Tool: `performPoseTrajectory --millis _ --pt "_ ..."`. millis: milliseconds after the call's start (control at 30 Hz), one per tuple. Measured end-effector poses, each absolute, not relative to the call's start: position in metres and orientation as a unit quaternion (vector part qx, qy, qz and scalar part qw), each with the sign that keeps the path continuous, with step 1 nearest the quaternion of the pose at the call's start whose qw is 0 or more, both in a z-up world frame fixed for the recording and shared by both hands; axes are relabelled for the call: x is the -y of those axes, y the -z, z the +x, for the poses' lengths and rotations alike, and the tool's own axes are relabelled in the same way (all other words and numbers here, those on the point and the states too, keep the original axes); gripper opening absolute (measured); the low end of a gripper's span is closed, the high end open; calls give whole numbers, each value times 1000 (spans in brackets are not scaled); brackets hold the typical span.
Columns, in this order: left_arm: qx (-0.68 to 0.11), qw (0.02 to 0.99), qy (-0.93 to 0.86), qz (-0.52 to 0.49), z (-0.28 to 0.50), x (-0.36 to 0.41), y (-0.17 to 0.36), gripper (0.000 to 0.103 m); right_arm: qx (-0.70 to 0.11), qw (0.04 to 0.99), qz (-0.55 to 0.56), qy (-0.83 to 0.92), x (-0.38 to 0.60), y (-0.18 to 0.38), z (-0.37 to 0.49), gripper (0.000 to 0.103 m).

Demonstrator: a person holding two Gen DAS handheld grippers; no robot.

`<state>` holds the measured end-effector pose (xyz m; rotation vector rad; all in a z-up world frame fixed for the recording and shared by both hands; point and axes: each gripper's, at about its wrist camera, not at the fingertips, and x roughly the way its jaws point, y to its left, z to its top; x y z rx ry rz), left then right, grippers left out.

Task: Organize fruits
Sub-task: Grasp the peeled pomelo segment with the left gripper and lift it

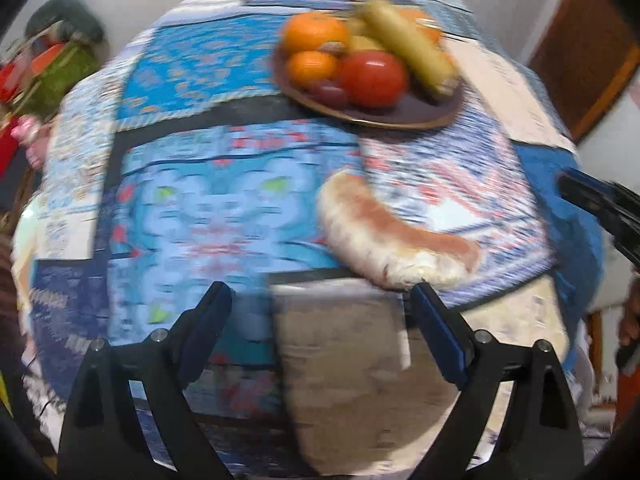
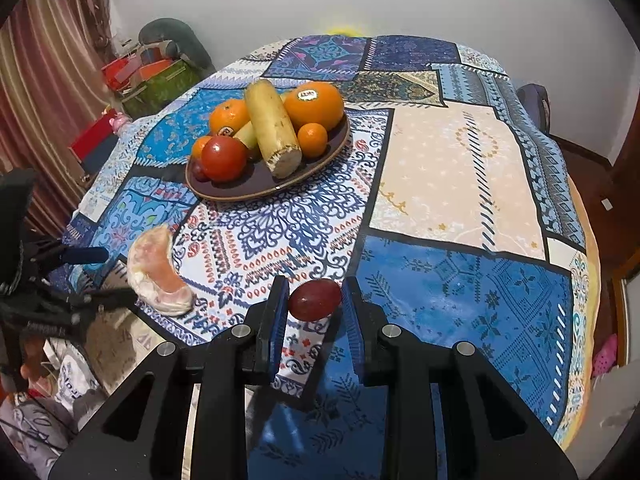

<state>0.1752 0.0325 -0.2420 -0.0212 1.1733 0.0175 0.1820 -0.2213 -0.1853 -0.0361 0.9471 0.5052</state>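
A brown plate point(image 2: 240, 194) on the patchwork-covered table holds oranges point(image 2: 316, 104), a red round fruit point(image 2: 223, 158) and a long pale yellow piece point(image 2: 272, 128). My right gripper point(image 2: 315, 292) is shut on a dark red grape point(image 2: 315, 300), held above the cloth near the table's front. A peeled pink citrus segment point(image 2: 160, 276) lies on the cloth at the front left. In the blurred left wrist view my left gripper point(image 1: 320, 294) stands open with only cloth between its fingers. The segment point(image 1: 396, 232) lies just beyond its right fingertip, and the plate point(image 1: 400, 118) is further back.
The patchwork tablecloth point(image 2: 460, 168) covers the whole round table and hangs over its edge. Boxes and clutter point(image 2: 156, 76) stand beyond the table at the left by a striped curtain point(image 2: 40, 80). A dark chair back point(image 2: 532, 100) shows at the far right.
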Motion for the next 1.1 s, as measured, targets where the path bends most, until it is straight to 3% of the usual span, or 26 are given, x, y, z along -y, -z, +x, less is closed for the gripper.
performPoseTrajectory --millis 67,300,500,633,733,1100 --pt "-553 833 -31 -15 177 -45 239 85 -449 860 -16 -243 219 184 182 25" --pt "-526 849 15 -37 172 -33 212 85 -444 860 -10 -250 214 182 183 25" --pt "-560 827 20 -46 196 -1 239 86 -441 863 -5 -247 219 180 179 25" --pt "-558 828 10 -57 199 9 253 98 -443 863 -7 -244 225 180 178 25" --pt "-554 831 18 -48 201 14 256 98 -445 862 -6 -241 228 181 180 25" --pt "-564 823 -18 -62 174 -62 252 98 -442 861 5 -251 219 182 183 25"
